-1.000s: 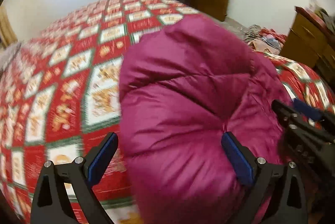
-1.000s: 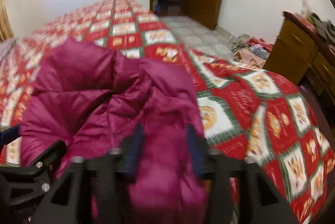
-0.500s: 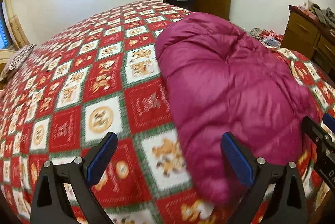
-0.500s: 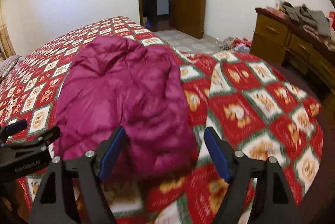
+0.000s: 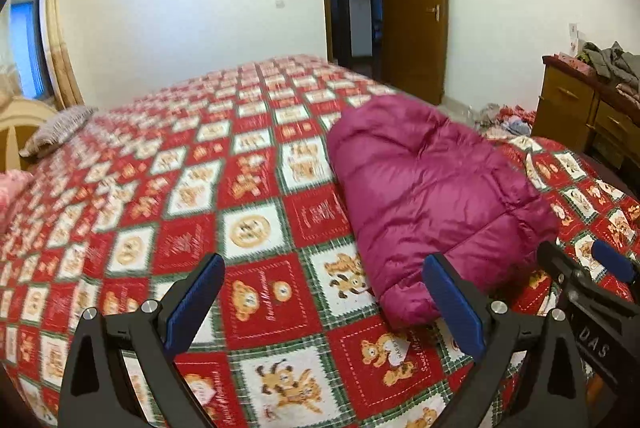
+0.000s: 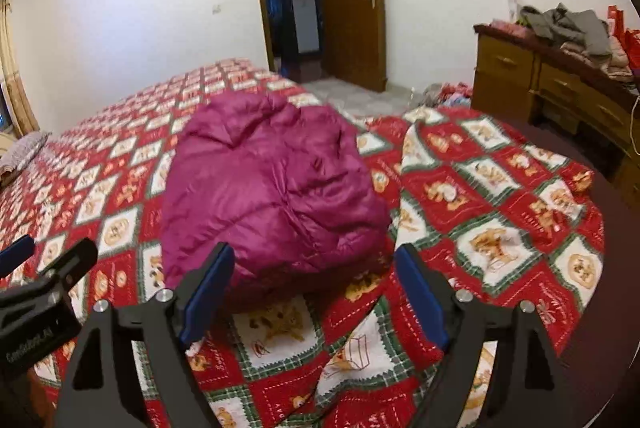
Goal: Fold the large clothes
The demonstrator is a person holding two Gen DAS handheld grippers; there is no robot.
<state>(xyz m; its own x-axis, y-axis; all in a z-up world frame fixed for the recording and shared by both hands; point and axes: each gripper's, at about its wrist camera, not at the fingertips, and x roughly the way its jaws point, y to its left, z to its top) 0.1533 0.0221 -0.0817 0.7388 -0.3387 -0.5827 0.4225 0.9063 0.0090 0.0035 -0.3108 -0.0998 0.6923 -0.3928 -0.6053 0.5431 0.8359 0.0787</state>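
Magenta down jacket (image 5: 432, 196) lies bundled, centre-right of frame, on the quilt (image 5: 240, 228); we hold left gripper (image 5: 324, 302) spread and empty; right gripper (image 6: 312, 292), jaws just opened, nothing between them, presumably released it.

The left gripper (image 5: 323, 310) is a black frame with two triangular arms, each with a cut-out window and silver round screw heads near the top. Its fingers (image 5: 454, 310) carry flat blue pads. The right gripper (image 6: 314, 302) is built the same: black arms, silver screws, blue-padded fingers (image 6: 422, 294). White lettering marks the black bodies.
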